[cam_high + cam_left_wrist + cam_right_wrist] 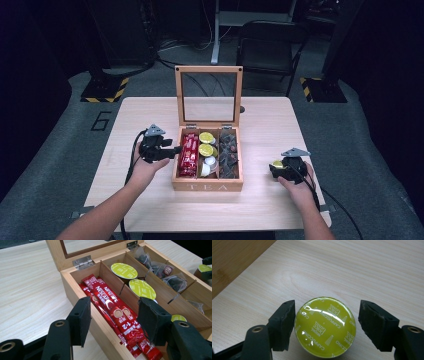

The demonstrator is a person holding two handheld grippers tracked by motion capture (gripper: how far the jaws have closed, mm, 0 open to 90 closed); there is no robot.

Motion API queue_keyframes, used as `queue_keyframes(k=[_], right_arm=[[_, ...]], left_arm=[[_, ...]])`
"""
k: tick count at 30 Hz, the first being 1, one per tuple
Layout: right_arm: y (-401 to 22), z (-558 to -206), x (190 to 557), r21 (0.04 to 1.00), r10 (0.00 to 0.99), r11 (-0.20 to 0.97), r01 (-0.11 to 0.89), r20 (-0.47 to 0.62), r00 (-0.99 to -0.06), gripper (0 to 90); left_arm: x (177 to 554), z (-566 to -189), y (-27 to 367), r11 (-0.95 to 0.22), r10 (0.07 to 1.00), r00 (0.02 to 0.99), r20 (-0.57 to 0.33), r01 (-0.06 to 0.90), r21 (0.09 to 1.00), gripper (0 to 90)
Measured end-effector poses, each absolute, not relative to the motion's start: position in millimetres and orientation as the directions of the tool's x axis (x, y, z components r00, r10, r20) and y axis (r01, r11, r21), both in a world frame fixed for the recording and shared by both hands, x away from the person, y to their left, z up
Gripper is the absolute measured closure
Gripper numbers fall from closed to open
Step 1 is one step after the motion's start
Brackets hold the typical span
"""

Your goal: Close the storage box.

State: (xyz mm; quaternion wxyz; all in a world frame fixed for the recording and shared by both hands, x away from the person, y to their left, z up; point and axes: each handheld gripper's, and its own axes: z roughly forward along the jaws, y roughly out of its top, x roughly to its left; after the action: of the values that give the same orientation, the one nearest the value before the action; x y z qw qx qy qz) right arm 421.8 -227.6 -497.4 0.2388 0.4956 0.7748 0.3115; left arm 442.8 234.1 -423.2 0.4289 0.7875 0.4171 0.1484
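Capsule (325,327) stands on the surface (367,270) right of the tea box (207,185), between the right gripper's (325,325) released fingers (283,325); one touches it, the other stands clear. Left gripper (113,317), fingers apart and empty, hovers over the box's left edge above the red sachets (112,315).

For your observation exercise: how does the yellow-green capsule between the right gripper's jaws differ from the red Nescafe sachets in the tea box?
The capsule is round with a glossy yellow-green lid; the sachets are long, flat and red. The capsule stands alone on the table, right of the tea box; the sachets lie stacked in its left compartment. The right gripper straddles the capsule, one jaw clear of it; the sachets lie ungripped. Both bear white printed lettering.
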Motion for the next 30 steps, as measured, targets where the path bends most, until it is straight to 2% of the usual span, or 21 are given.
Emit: queue_keyframes(k=[30], right_arm=[[-214,-486,416,0.770,0.903,0.296,0.566,-0.032,-0.429,28.8]], left_arm=[[441,-426,238,-0.285,0.786,0.605,-0.128,0.537,0.794,44.6]])
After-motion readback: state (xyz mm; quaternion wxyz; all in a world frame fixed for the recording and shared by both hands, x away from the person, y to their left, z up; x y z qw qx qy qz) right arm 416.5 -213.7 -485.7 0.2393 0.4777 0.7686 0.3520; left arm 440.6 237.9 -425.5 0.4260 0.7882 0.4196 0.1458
